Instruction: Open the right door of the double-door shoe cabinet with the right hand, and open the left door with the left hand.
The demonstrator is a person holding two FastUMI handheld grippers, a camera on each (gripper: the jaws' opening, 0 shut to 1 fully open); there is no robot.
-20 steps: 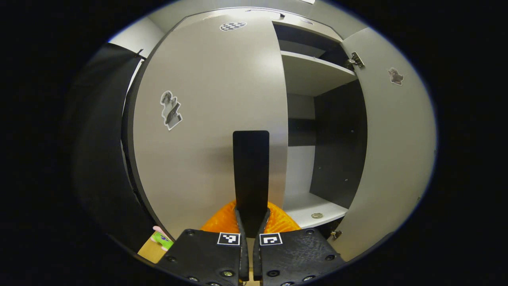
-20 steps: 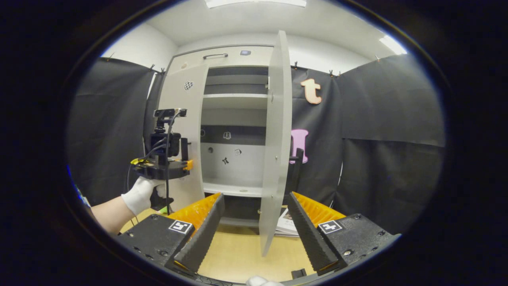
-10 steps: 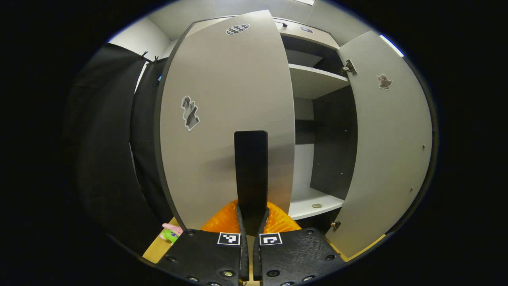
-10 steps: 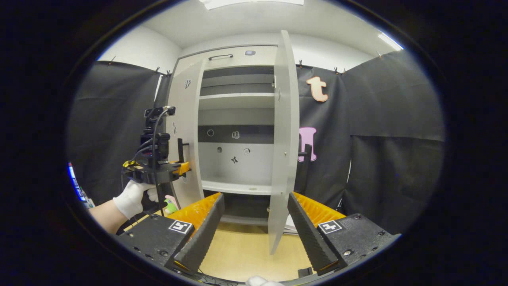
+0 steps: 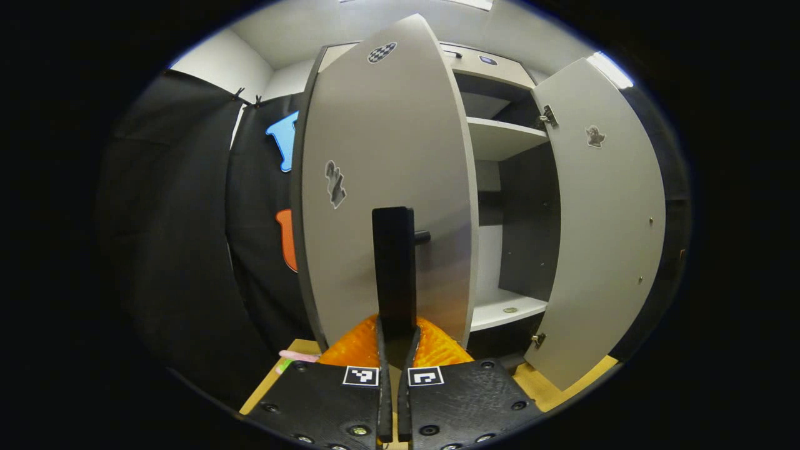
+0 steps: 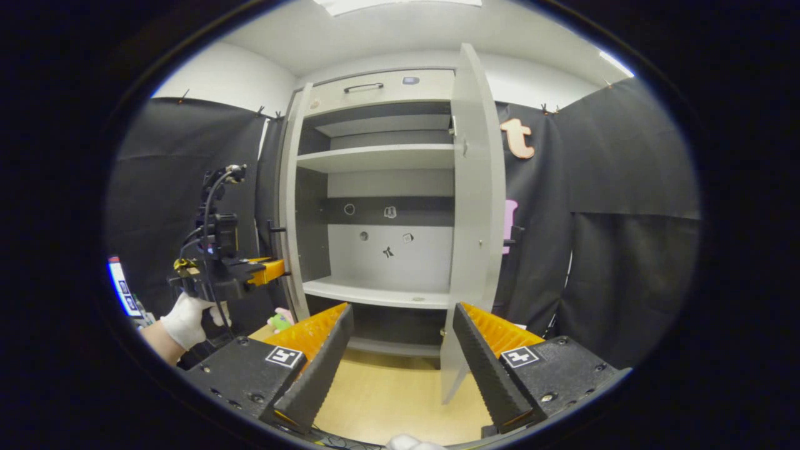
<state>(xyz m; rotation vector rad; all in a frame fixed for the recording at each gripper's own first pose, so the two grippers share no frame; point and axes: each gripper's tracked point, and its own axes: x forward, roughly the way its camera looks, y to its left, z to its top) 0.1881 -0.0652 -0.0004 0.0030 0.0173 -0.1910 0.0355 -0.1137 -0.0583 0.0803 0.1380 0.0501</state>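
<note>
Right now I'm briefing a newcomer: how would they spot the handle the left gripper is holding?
Find the tall grey double-door shoe cabinet. Its left door is swung out. Near that door's free edge stands a vertical flat black bar handle, clamped in the left gripper; the open right door shows hinges.

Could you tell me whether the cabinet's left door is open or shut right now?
Open. The left door stands swung out, nearly edge-on, baring the shelves; the left gripper is shut on its handle.
</note>
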